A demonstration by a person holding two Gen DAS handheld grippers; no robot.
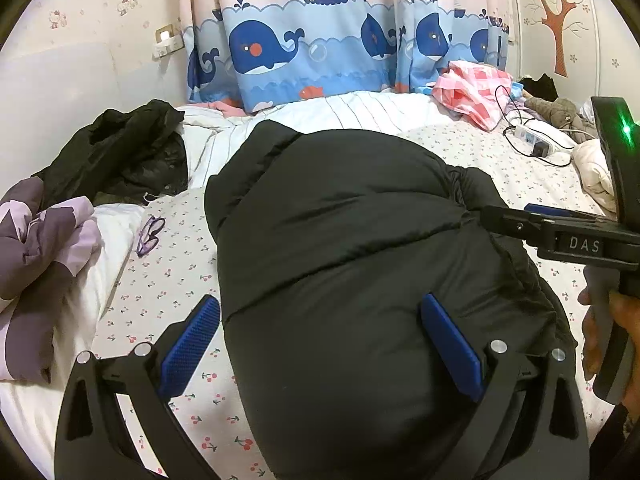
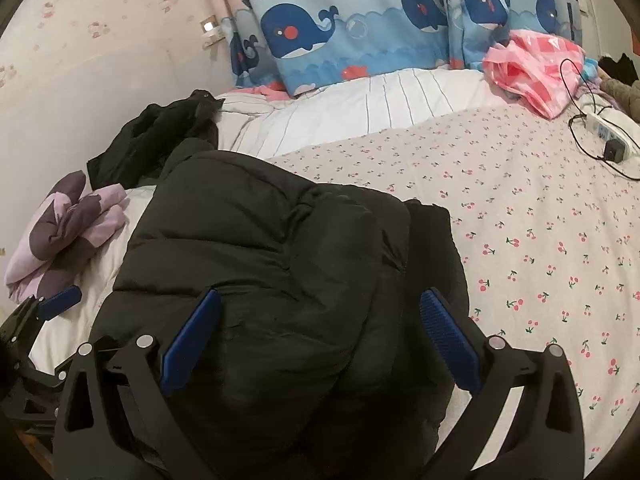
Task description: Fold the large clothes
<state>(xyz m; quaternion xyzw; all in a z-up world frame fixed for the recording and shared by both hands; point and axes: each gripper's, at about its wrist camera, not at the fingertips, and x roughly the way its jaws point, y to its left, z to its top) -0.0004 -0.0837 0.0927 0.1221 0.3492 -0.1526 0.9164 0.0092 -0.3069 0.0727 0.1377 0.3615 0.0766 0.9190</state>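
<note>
Left tongs (image 1: 320,350): spread wide, gripping nothing; right pad over the jacket's near end, left pad over the bed sheet.
Right tongs (image 2: 320,338): spread wide, empty, both pads above the jacket.
Black puffer jacket (image 1: 352,248): folded in a bundle on the bed (image 2: 540,220), directly below both tongs.
Glasses (image 1: 149,234): on the sheet left of the jacket.
Second dark garment (image 1: 124,152): farther back left.
Whale curtain (image 1: 304,40): behind the bed.

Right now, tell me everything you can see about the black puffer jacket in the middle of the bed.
The black puffer jacket is thick, quilted in broad padded bands, with a smooth, slightly shiny shell. It lies folded into a bulky bundle on the cherry-print sheet, its far end near the striped white quilt. Both tools, left and right, are open over its near end.
</note>
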